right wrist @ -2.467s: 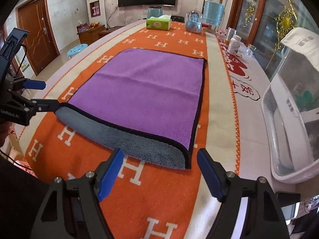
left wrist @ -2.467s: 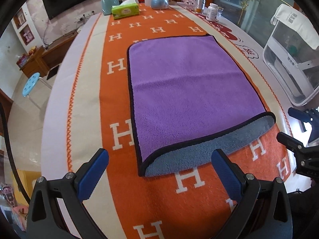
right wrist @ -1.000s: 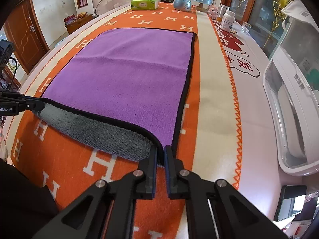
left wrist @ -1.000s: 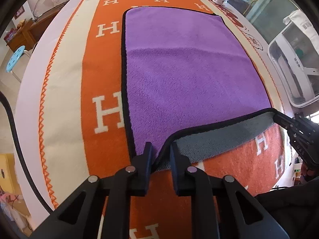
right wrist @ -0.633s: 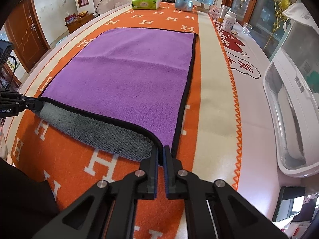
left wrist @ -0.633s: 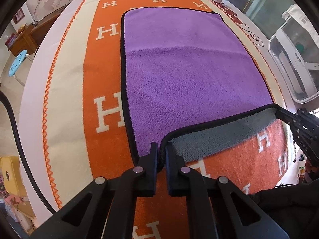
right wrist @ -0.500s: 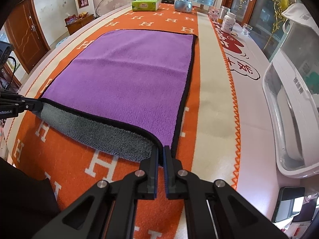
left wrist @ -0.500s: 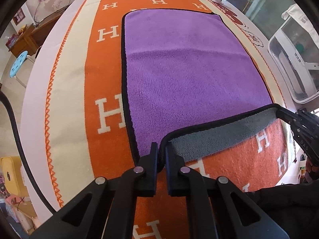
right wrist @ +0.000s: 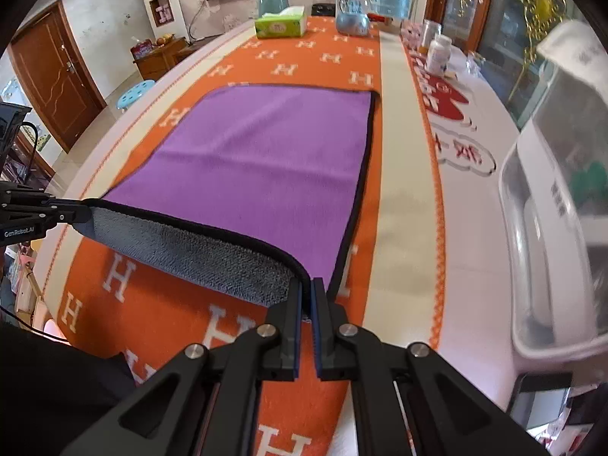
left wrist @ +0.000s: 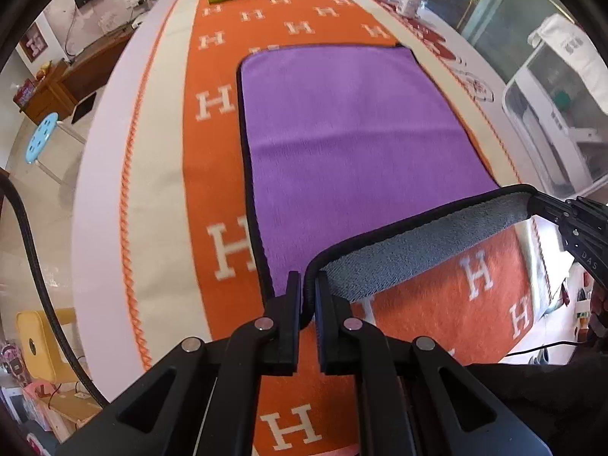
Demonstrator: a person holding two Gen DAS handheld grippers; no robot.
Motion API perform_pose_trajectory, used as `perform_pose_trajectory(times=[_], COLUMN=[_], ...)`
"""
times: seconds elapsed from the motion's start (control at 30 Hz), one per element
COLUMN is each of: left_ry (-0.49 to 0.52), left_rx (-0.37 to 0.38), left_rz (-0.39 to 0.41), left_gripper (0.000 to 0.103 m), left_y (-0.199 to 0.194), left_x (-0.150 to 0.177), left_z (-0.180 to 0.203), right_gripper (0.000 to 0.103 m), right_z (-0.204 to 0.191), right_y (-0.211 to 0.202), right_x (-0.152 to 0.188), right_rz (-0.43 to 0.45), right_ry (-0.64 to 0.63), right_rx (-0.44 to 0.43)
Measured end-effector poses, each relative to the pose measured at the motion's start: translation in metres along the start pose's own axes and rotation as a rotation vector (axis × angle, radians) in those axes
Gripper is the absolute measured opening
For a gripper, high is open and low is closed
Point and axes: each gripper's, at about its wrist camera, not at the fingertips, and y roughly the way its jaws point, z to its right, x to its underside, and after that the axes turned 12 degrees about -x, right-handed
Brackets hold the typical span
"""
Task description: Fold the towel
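Note:
A purple towel point(left wrist: 349, 136) with a black hem and grey underside lies on the orange H-pattern tablecloth point(left wrist: 212, 174). Its near edge is lifted off the table, grey side point(left wrist: 418, 250) showing. My left gripper point(left wrist: 307, 285) is shut on the towel's near left corner. My right gripper point(right wrist: 307, 288) is shut on the near right corner. The towel point(right wrist: 262, 159) also shows in the right wrist view, its far part flat on the tablecloth point(right wrist: 152, 296). The right gripper shows in the left wrist view point(left wrist: 539, 205); the left gripper shows in the right wrist view point(right wrist: 81, 212).
A green tissue box point(right wrist: 281, 24), a snow globe point(right wrist: 351, 9) and jars point(right wrist: 437, 51) stand at the table's far end. A clear plastic bin point(right wrist: 554, 228) sits on the right side. A blue stool point(left wrist: 40, 142) stands on the floor to the left.
Both grippers, shut on the near corners, have risen and moved forward, lifting the towel's near edge higher and carrying it toward the far end. Earlier still, both were open.

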Motion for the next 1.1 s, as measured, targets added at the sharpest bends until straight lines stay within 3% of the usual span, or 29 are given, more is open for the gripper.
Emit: perform_pose_trajectory(times=[0.53, 0.83, 1.1], left_ry=[-0.004, -0.039, -0.091], left_rx=[-0.087, -0.096, -0.062], left_rz=[0.209, 0.289, 0.321], left_gripper=[0.005, 0.005, 0.005], left_y=[-0.053, -0.039, -0.004], left_x=[-0.097, -0.156, -0.197], left_z=[-0.029, -0.040, -0.048], right_gripper=[0.004, 0.004, 0.004], right_z=[0.009, 0.028, 0.040], right_y=[-0.031, -0.017, 0.016], right_x=[-0.097, -0.150, -0.175], right_rz=[0.165, 0.283, 0.340], right_ry=[-0.103, -0.100, -0.092], right_rx=[0.038, 0.089, 0.162])
